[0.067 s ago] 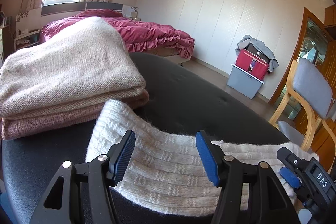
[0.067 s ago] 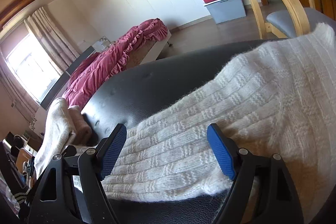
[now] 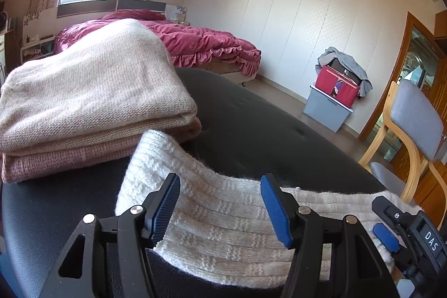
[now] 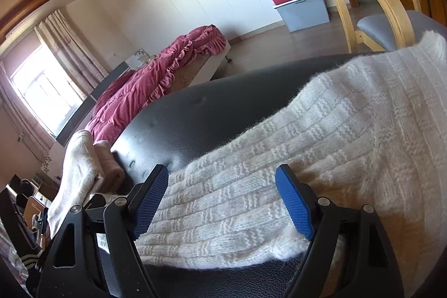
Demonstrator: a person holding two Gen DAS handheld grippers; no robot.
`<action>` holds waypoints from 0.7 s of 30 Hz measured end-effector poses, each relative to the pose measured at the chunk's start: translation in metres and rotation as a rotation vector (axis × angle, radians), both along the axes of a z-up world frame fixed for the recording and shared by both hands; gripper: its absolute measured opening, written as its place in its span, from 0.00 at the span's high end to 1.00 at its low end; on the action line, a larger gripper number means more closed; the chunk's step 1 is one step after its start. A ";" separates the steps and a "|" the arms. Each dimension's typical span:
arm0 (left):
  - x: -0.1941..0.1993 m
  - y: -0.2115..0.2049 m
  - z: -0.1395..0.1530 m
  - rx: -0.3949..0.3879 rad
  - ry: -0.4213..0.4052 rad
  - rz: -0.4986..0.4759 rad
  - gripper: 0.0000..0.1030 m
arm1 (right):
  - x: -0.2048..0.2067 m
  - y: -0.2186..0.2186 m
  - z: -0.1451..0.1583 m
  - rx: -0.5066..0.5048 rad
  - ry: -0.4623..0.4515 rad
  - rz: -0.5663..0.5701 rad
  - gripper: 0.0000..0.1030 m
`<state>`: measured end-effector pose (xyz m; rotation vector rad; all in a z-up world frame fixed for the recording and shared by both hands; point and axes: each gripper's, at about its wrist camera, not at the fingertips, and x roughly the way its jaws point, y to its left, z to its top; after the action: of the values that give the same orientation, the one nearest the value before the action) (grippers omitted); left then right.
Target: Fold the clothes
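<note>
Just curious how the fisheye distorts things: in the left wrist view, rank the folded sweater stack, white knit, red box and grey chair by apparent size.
1. folded sweater stack
2. white knit, near the lens, so inflated
3. grey chair
4. red box

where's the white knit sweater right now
The white knit sweater lies on the black padded surface, under both open grippers, just right of the folded stack.

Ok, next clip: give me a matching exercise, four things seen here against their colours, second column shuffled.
Things:
1. knitted sweater under the left gripper
2. bed quilt
3. storage box on the floor
4. top folded sweater of the stack

Colours:
A. grey
B. beige
C. white
D. crimson

Pairs: 1-C, 2-D, 3-A, 4-B
</note>
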<state>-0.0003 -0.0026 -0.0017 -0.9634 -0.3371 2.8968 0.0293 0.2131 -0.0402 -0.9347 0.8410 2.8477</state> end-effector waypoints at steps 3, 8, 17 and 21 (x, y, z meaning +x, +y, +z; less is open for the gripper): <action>0.000 -0.004 -0.002 0.010 -0.002 0.001 0.40 | 0.004 0.000 0.003 0.023 -0.016 -0.019 0.19; -0.001 -0.010 -0.007 0.028 -0.006 0.002 0.40 | 0.018 0.042 0.013 -0.017 -0.052 -0.062 0.19; -0.002 -0.012 -0.013 0.029 -0.009 0.009 0.40 | 0.143 0.190 0.010 0.003 -0.039 -0.285 0.19; -0.004 -0.012 -0.014 0.022 -0.013 0.007 0.40 | 0.195 0.237 0.015 0.048 -0.047 -0.423 0.19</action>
<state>-0.0043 -0.0144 -0.0158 -0.9804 -0.3739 2.8882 0.2243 0.4503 -0.0256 -0.7123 0.8432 2.4626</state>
